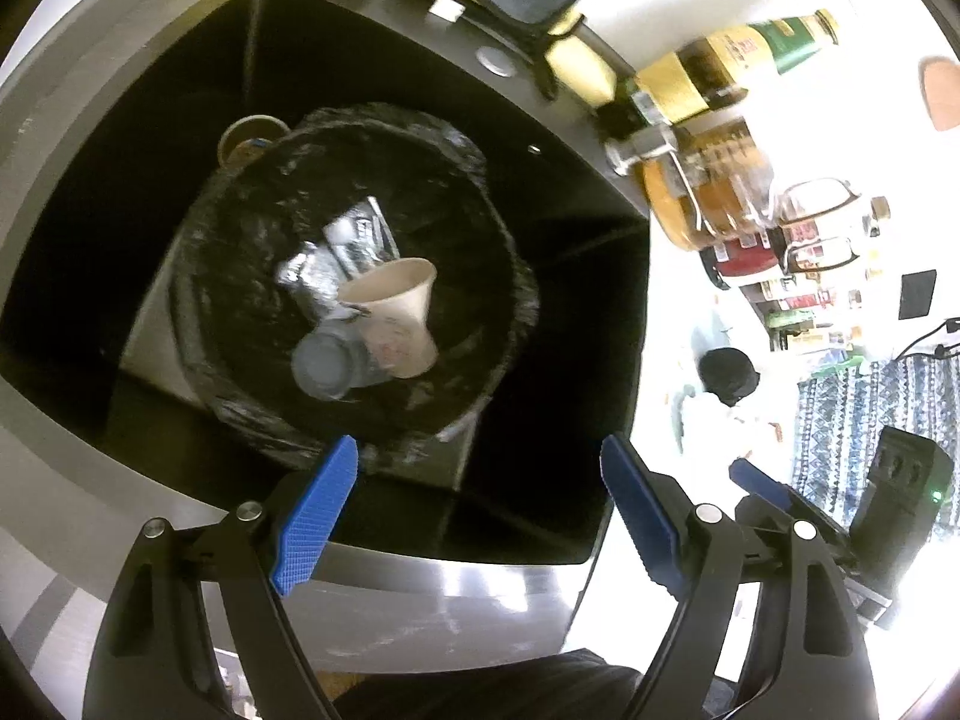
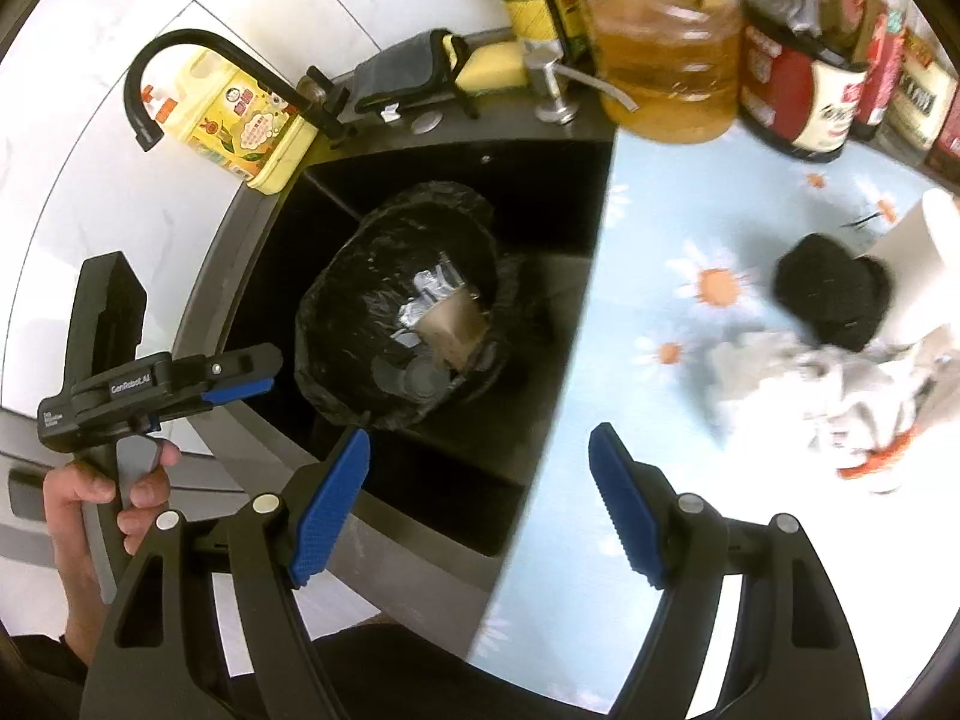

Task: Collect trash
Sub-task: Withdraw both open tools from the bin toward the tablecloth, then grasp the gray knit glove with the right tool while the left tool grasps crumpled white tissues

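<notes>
A bin lined with a black bag (image 1: 240, 228) (image 2: 336, 300) stands in the black sink (image 1: 570, 300) (image 2: 540, 192). Inside lie a paper cup (image 1: 396, 312) (image 2: 453, 324), a silver foil wrapper (image 1: 336, 252) (image 2: 432, 288) and a clear plastic lid (image 1: 324, 366). My left gripper (image 1: 480, 510) (image 2: 273, 375) hangs open over the bin's near rim, nothing between its blue pads. My right gripper (image 2: 480, 510) is open and empty over the sink's right edge. On the counter to the right lie a black lump (image 2: 831, 297), crumpled grey-white paper (image 2: 840, 408) and a white cup (image 2: 924, 246).
A black faucet (image 2: 180, 60), a yellow detergent bottle (image 2: 240, 126) and a sponge holder (image 2: 420, 72) line the sink's back. An oil jug (image 2: 666, 66) and sauce bottles (image 2: 804, 96) stand behind the flowered blue counter (image 2: 690, 228). A hand (image 2: 78, 498) grips the left tool.
</notes>
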